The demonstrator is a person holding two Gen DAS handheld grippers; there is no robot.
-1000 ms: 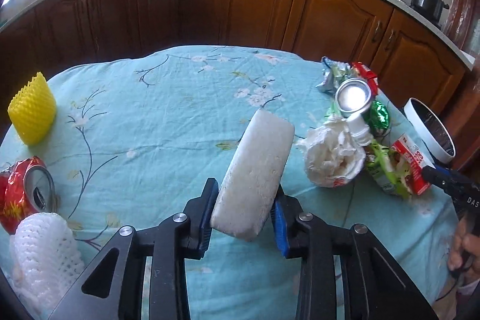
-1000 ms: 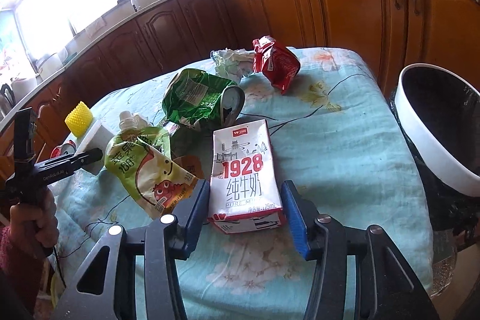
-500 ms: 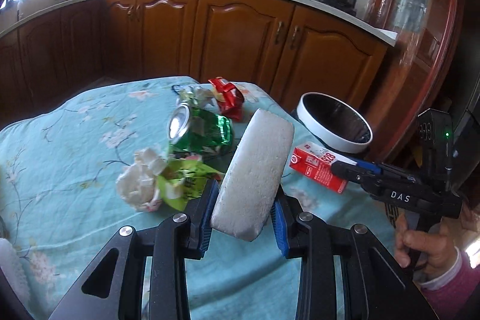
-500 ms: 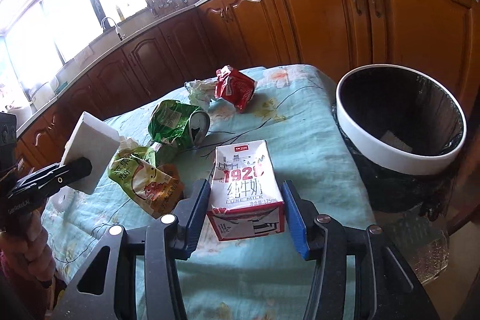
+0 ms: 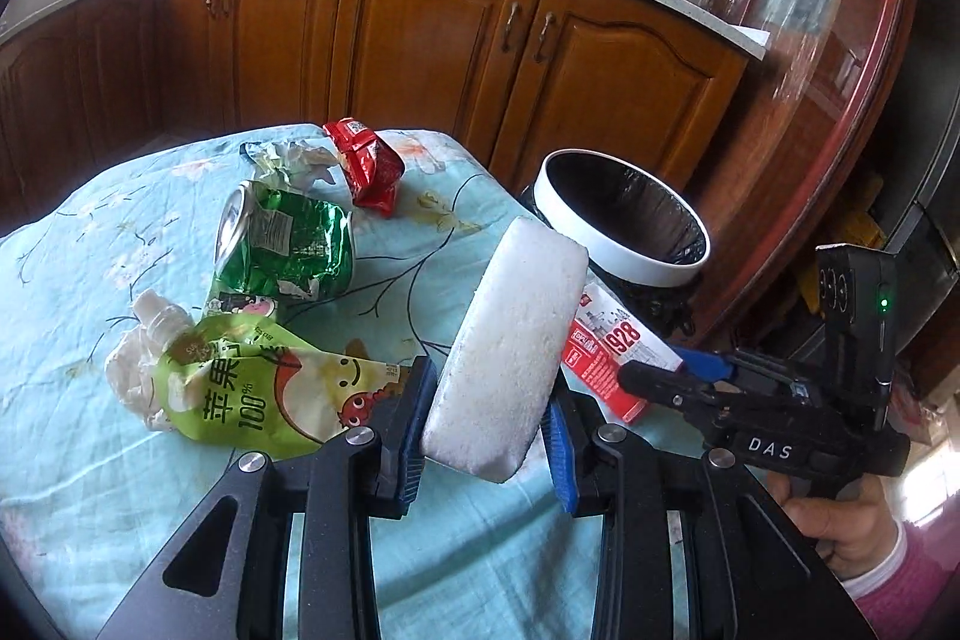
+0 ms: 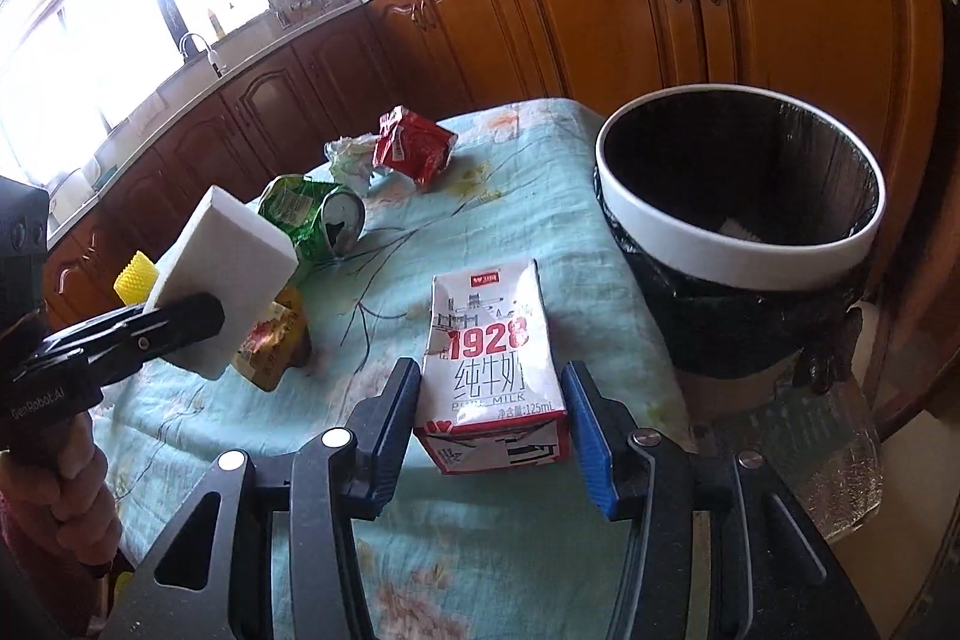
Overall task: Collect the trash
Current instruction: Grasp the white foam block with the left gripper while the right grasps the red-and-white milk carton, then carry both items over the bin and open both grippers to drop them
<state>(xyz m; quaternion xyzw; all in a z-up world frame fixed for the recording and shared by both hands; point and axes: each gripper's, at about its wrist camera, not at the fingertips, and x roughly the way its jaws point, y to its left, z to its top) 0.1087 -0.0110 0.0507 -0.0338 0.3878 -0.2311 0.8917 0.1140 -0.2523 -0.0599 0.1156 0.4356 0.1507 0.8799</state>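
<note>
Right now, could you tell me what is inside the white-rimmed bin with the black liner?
The white-rimmed bin shows a black liner and one pale scrap near its bottom; the near wall hides the rest.

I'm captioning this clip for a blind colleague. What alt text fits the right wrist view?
The right gripper holds a small milk carton in its jaws above a table with a blue floral cloth, near a black-lined white-rimmed trash bin. At left, the left gripper holds a white foam block; crushed cans and wrappers lie behind.
</note>
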